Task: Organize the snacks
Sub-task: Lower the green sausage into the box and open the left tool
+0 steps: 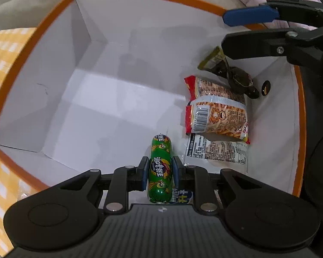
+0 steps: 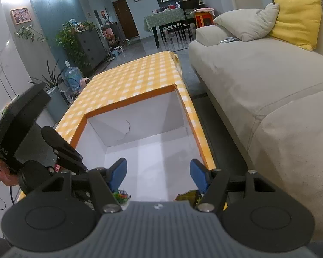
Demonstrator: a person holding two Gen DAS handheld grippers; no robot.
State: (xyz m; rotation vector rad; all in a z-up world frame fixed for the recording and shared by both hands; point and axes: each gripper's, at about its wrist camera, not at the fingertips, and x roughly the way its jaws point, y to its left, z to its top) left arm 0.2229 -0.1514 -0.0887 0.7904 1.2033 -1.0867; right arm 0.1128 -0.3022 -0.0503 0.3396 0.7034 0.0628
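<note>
A white-walled, orange-rimmed box (image 1: 53, 68) sits on a yellow-checked tablecloth (image 2: 135, 79) beside a beige sofa (image 2: 258, 81), which bears one yellow cushion (image 2: 297, 19) at 1 o'clock in the right wrist view; a dining table (image 2: 165, 19) stands far off at 12 o'clock; the box's near wall and the other gripper's black frame crowd the right side of the left wrist view; the left gripper (image 1: 160, 172), pointing steeply down into the box, has its blue pads clamped on a green sausage stick (image 1: 160, 161), glossy, printed with cartoon figures and white lettering, held lengthwise toward 12 o'clock just above the box floor; the right gripper (image 2: 158, 172) hovers at the box's rim, jaws apart with nothing between them; along the box's right wall, at 2 to 3 o'clock of the sausage, lie three packets of red-edged cracker snacks (image 1: 219, 118), overlapping, and one dark olive packet (image 1: 215, 60) beyond them; a blue-and-white packet (image 1: 182, 196) peeks out beneath the sausage; one dark round hole (image 1: 265, 87) marks the box wall
</note>
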